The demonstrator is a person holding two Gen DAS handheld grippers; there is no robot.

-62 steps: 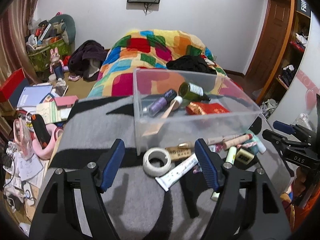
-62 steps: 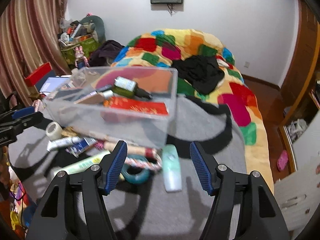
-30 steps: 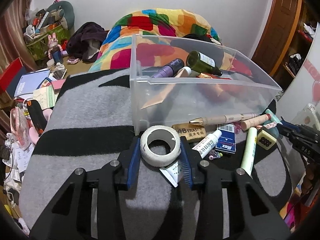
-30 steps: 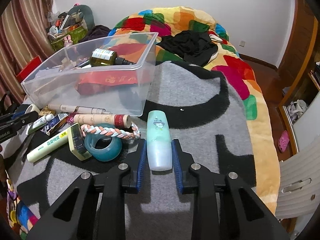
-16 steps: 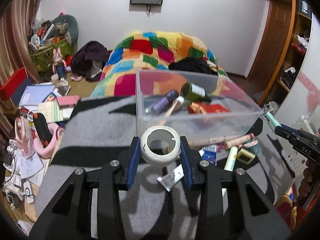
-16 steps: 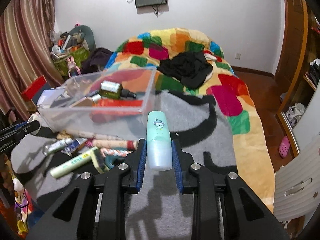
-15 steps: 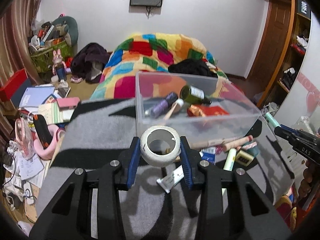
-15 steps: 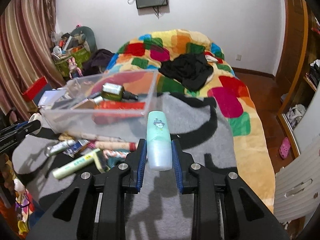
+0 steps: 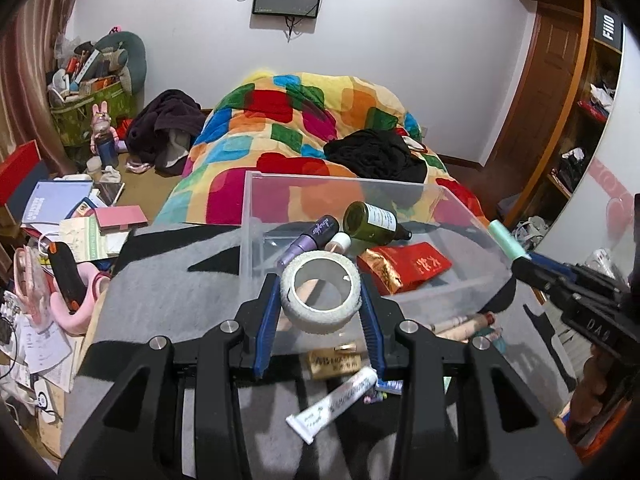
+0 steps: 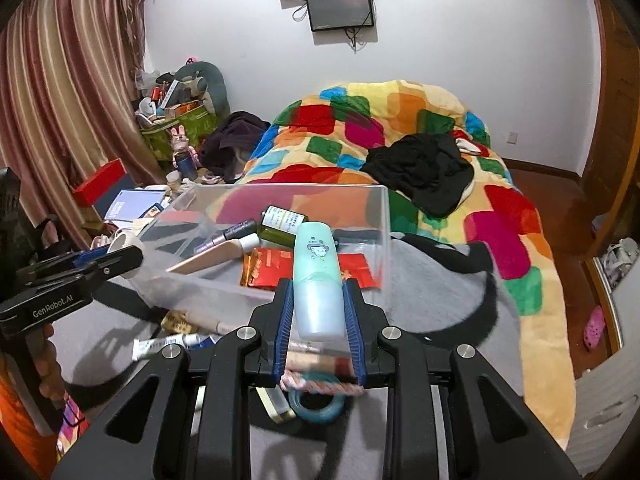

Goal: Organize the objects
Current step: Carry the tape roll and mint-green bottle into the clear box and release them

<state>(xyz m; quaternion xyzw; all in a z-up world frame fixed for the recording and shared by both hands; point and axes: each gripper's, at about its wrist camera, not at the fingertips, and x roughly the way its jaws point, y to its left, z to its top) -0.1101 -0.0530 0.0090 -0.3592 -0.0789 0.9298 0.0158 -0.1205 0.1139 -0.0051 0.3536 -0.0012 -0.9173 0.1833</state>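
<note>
Left wrist: jaws pinch a fuzzy white tape ring (image 9: 320, 295); right's, a smooth mint bottle (image 10: 319, 284).

"GenRobot.AI" on left hand-held gripper (image 10: 120, 258); "FIIO" on shelf sign (image 9: 608, 28).

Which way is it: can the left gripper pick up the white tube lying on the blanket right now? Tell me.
Probably not as things stand. The left gripper is already shut on the white tape roll, so its jaws are full. The white tube itself lies uncovered on the grey blanket below.
</note>
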